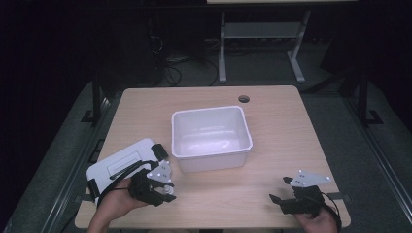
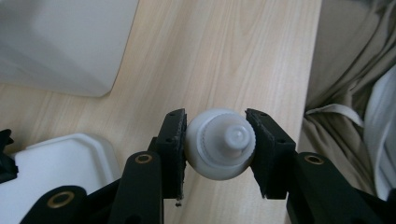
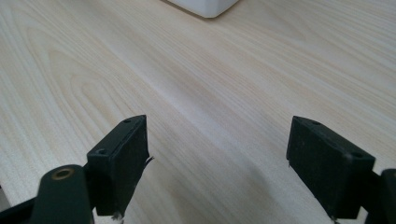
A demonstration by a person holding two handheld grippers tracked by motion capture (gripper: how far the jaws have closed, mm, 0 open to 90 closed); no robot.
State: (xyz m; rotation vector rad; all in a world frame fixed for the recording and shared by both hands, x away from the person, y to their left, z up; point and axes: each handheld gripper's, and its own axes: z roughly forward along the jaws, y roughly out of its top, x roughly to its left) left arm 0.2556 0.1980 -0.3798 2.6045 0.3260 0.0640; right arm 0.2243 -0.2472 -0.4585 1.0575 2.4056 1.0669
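Observation:
My left gripper point(image 2: 216, 137) is shut on a small white bottle point(image 2: 219, 144) with a ribbed screw cap that faces the camera; both pads press on its sides. In the high view this left gripper point(image 1: 163, 191) hovers at the table's near left, beside a white lid point(image 1: 121, 162), with the white bottle point(image 1: 169, 196) at its tips. My right gripper point(image 3: 217, 163) stands open above bare wood with nothing between its jaws. In the high view the right gripper point(image 1: 286, 194) rests near the table's front right corner. A white bin point(image 1: 212, 137) sits in the middle of the table, empty.
The light wooden table point(image 1: 277, 126) has a round cable hole point(image 1: 244, 99) at the back. A corner of the white bin point(image 3: 205, 7) shows at the top of the right gripper view. Beige cloth point(image 2: 345, 70) lies past the table edge.

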